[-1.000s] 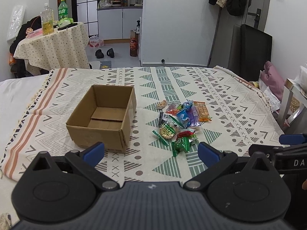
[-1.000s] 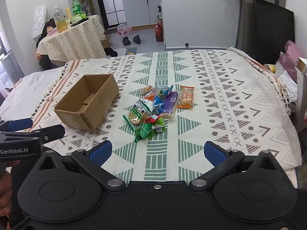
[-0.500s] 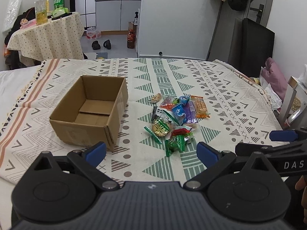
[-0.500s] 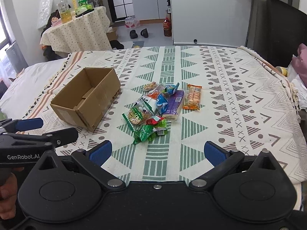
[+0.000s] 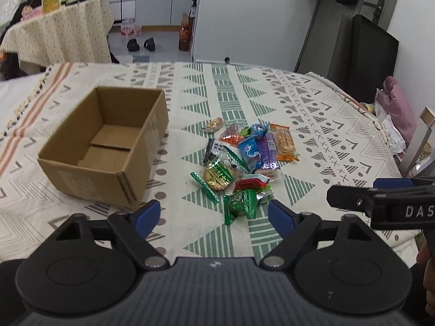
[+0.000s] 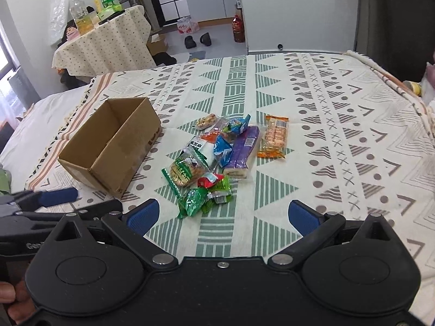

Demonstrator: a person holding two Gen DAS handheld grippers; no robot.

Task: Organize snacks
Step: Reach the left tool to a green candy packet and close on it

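Note:
An open, empty cardboard box (image 5: 108, 146) (image 6: 114, 146) stands on the patterned cloth, left of a heap of several wrapped snacks (image 5: 244, 160) (image 6: 217, 157). Nearest in the heap lies a green packet (image 5: 240, 203) (image 6: 194, 201); an orange biscuit pack (image 5: 284, 142) (image 6: 276, 137) lies at its right edge, a purple bar (image 6: 242, 150) beside it. My left gripper (image 5: 214, 214) is open, just short of the green packet, holding nothing. My right gripper (image 6: 221, 213) is open too, low over the cloth right in front of the heap. Each gripper shows at the edge of the other's view.
The cloth (image 5: 312, 125) covers a bed-like surface, with bare patterned room right of the snacks. A small table with bottles (image 6: 108, 35) stands at the back left. A dark screen (image 5: 372, 54) and pink bedding (image 5: 394, 108) sit at the right; shoes lie on the floor behind.
Both grippers have come forward and lower toward the snack heap, which now looks larger and closer. Box and snacks have not moved. Both stay open.

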